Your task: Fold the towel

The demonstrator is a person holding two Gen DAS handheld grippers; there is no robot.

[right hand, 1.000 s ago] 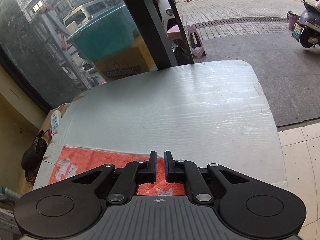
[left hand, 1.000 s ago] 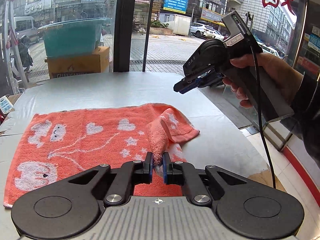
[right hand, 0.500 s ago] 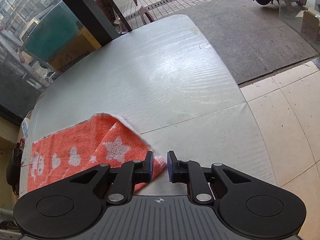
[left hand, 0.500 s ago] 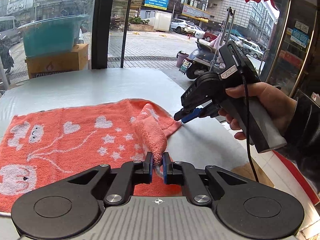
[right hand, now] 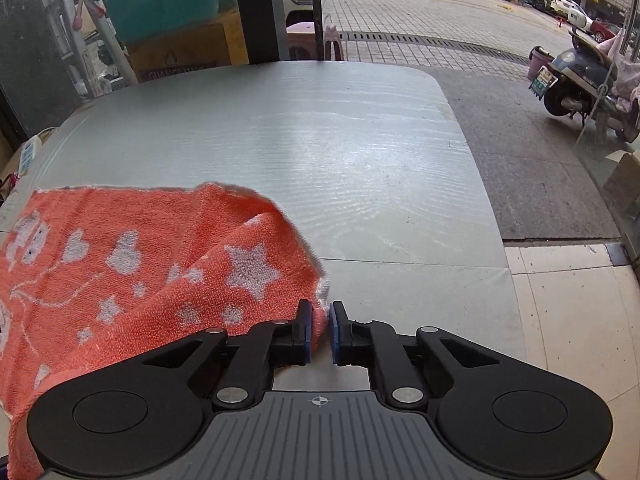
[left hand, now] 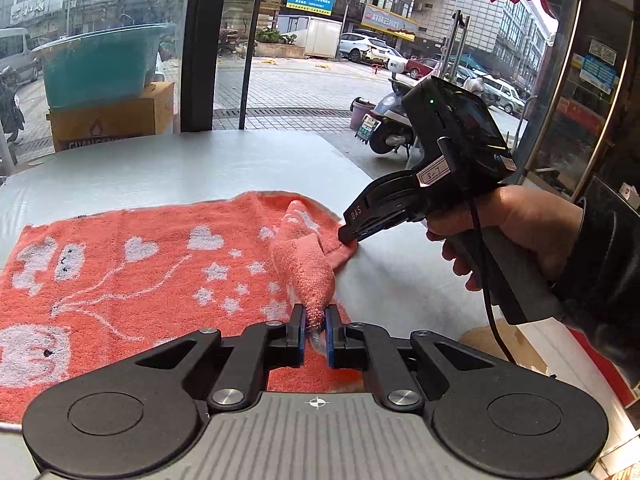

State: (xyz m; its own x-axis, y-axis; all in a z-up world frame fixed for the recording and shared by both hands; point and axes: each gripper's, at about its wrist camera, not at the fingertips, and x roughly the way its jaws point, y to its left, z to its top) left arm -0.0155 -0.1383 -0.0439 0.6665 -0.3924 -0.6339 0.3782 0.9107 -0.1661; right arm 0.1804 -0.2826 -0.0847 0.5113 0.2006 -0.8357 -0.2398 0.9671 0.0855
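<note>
An orange towel (left hand: 140, 264) with white hearts, stars and animals lies spread on the grey table (left hand: 180, 164). My left gripper (left hand: 315, 330) is shut on the towel's near right corner, pinching a raised fold. My right gripper (left hand: 347, 238), held by a hand, is at the towel's far right corner. In the right wrist view the towel (right hand: 140, 272) rises toward my right gripper (right hand: 319, 330), whose jaws stand narrowly apart with the corner between them.
The table's (right hand: 320, 140) right edge drops to a tiled floor (right hand: 572, 320). A window with a dark post (left hand: 204, 44) stands behind the table. A teal tub (left hand: 100, 64) on a cardboard box and a scooter (left hand: 384, 124) are outside.
My right gripper has come down to the towel's far right corner and closed around it. My left gripper has kept its hold on the near corner.
</note>
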